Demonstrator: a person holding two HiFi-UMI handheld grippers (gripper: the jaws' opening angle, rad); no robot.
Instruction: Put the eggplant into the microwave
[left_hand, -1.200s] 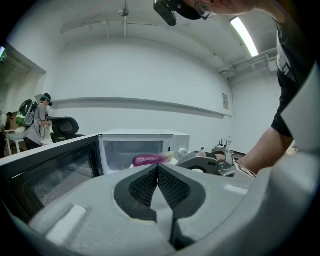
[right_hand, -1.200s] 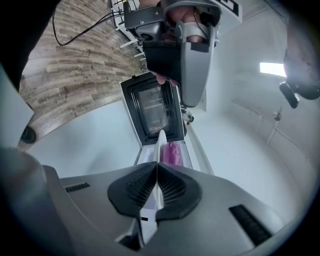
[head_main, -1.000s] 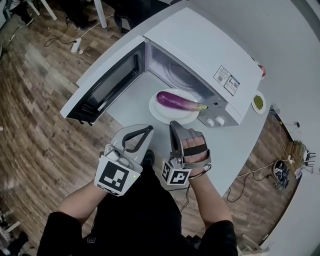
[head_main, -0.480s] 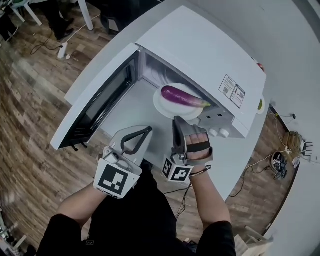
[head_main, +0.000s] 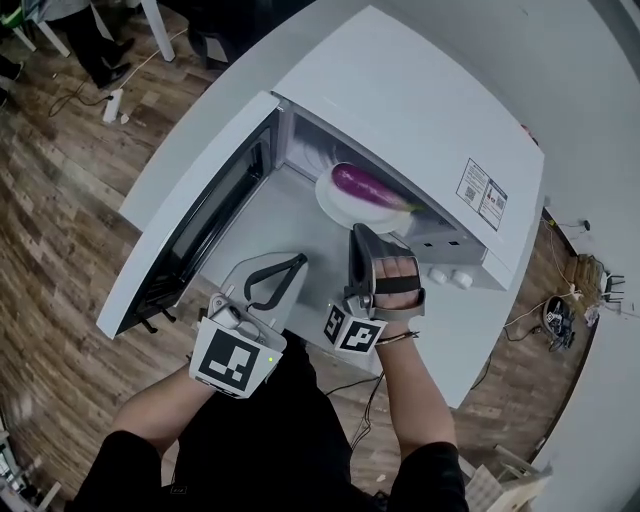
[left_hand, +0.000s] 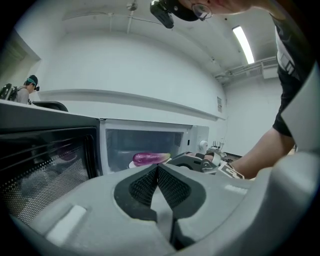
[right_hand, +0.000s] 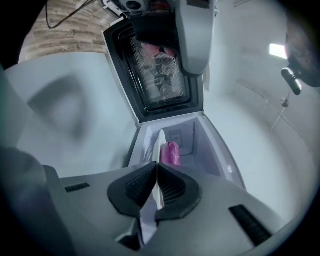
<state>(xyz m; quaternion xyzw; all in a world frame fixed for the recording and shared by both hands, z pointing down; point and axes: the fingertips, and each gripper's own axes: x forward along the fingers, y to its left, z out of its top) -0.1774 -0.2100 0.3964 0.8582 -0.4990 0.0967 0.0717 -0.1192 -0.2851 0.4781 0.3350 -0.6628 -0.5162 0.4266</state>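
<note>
A purple eggplant (head_main: 368, 187) lies on a white plate (head_main: 334, 201) at the mouth of the open white microwave (head_main: 410, 110). My right gripper (head_main: 358, 233) is shut on the plate's near rim and holds it level, part way inside the cavity. In the right gripper view the plate (right_hand: 160, 144) stands edge-on between the pads, with the eggplant (right_hand: 171, 152) beyond. My left gripper (head_main: 297, 261) is shut and empty, just left of the right one, in front of the cavity. From the left gripper view the eggplant (left_hand: 150, 158) shows inside the cavity.
The microwave door (head_main: 196, 215) hangs wide open to the left. Two knobs (head_main: 448, 276) sit on the front panel at the right. The white table (head_main: 480, 320) ends close behind the grippers over the wooden floor (head_main: 60, 200). Another person (left_hand: 29, 86) stands far left.
The right gripper has carried the plate with the eggplant forward, from in front of the microwave to part way inside its cavity. The left gripper moved forward alongside it, still shut.
</note>
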